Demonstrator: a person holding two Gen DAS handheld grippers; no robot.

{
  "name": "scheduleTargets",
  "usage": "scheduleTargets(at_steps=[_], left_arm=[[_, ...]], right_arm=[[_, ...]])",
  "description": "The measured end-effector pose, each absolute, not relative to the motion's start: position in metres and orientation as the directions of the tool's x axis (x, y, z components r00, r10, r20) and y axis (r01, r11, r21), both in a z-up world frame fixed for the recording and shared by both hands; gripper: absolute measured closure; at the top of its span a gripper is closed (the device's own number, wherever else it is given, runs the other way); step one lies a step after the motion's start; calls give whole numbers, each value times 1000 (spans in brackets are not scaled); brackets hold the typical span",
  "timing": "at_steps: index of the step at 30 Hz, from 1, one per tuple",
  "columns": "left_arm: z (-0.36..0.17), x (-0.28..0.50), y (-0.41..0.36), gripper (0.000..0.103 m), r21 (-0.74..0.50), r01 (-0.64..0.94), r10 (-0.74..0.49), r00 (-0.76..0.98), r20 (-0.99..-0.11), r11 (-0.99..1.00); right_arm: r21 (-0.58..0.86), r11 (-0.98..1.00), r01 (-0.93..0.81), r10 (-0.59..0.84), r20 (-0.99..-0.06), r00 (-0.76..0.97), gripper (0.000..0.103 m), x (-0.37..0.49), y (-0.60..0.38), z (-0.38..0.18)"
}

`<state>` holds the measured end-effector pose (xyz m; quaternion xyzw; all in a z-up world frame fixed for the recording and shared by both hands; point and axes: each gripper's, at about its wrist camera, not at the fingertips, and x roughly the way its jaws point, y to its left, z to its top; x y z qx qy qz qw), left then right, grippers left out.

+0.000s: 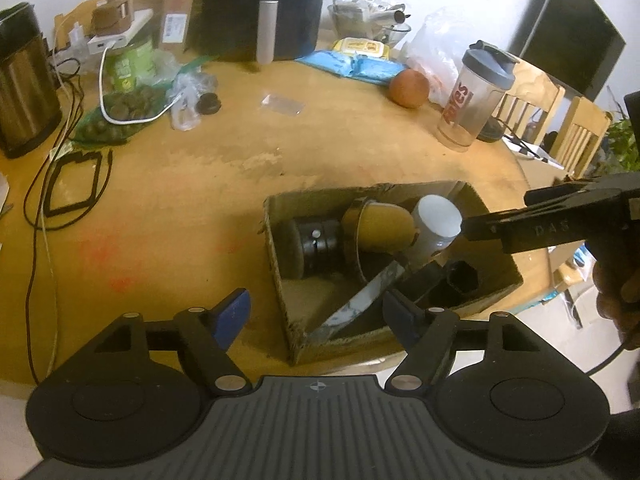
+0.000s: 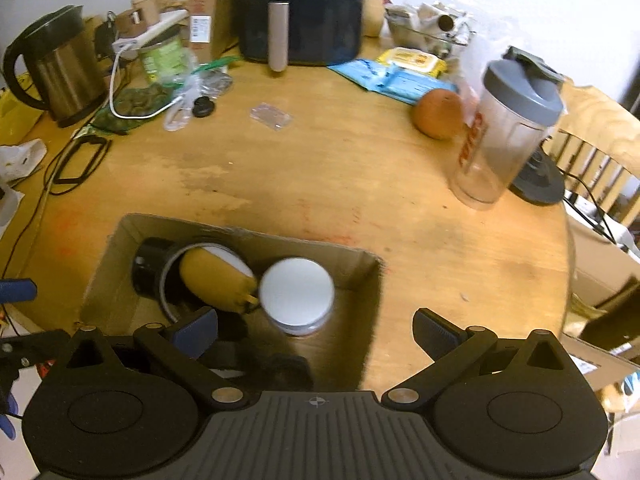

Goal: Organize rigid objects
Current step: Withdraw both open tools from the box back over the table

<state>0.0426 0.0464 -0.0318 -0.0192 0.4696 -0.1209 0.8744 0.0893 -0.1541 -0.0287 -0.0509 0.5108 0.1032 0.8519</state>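
Cardboard box (image 1: pixel 280 240) holds white jar (image 1: pixel 436 220), yellow-lidded tin, black cylinder.

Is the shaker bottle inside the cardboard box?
No, the shaker bottle stands upright on the table beside the orange, well apart from the cardboard box.

A brown cardboard box (image 1: pixel 280 240) is sitting just ahead of the left gripper's fingers (image 1: pixel 232 316), with a white-lidded round jar (image 1: pixel 436 220) lying inside it, right of a yellow sponge (image 1: pixel 384 226).
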Motion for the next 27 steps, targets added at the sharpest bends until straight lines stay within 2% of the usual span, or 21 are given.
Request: scheduleTargets(at_steps=[13, 19, 27], left_arm=[[-13, 65, 34, 30, -112, 272, -257, 585, -770, 956], [-9, 71, 38, 30, -103, 241, -234, 614, -754, 965], [-13, 79, 48, 30, -68, 144, -144, 619, -773, 987]], right_arm=[[11, 986, -165, 94, -857, 506, 0, 113, -174, -12], [0, 984, -179, 97, -841, 533, 0, 128, -177, -5], [25, 966, -258, 160, -841, 516, 0, 154, -177, -9]])
